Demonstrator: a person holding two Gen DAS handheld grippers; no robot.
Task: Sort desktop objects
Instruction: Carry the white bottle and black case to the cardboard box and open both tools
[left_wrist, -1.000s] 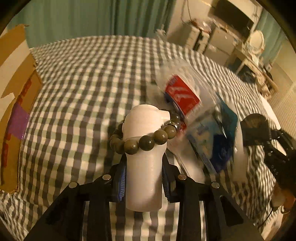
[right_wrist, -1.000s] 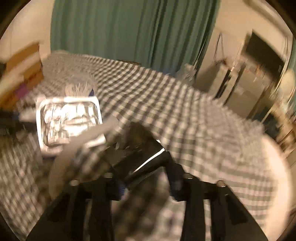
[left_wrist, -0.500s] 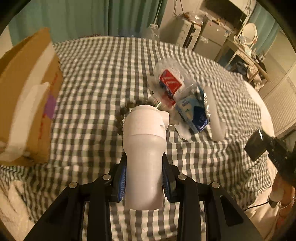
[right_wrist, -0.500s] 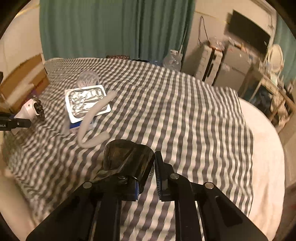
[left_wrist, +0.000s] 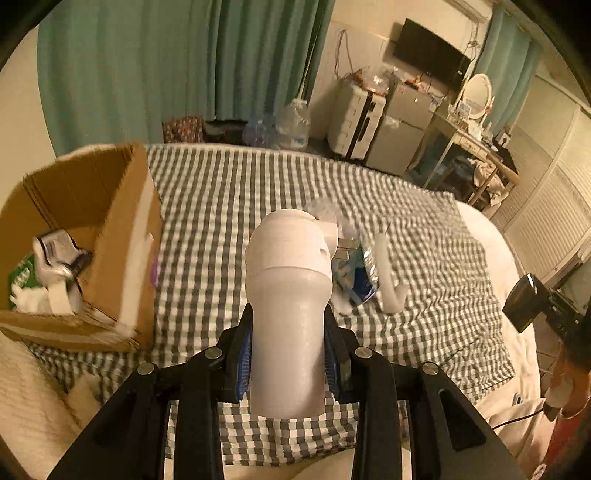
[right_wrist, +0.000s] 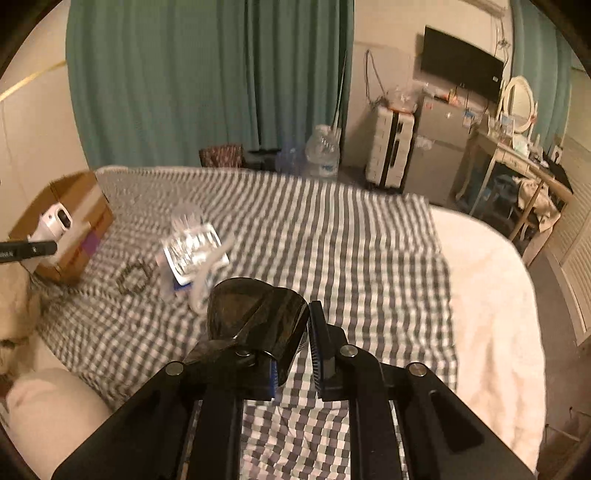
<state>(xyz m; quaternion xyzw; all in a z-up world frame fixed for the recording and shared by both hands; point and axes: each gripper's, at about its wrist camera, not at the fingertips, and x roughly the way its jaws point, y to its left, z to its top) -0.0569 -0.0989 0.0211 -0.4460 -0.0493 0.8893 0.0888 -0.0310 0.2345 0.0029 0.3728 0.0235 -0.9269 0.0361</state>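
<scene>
The left tool (left_wrist: 288, 354) pinches a white device (left_wrist: 290, 295) above the checkered bed (left_wrist: 229, 206) beside the cardboard box (left_wrist: 122, 236), and the right tool (right_wrist: 291, 350) clamps a dark glossy object (right_wrist: 258, 317).

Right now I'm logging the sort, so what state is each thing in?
left gripper: shut on white device, lifted.
right gripper: holds dark object.
cardboard box: open, partly filled.
bead bracelet: lying on checkered cloth.
foil pack: lying flat.
</scene>
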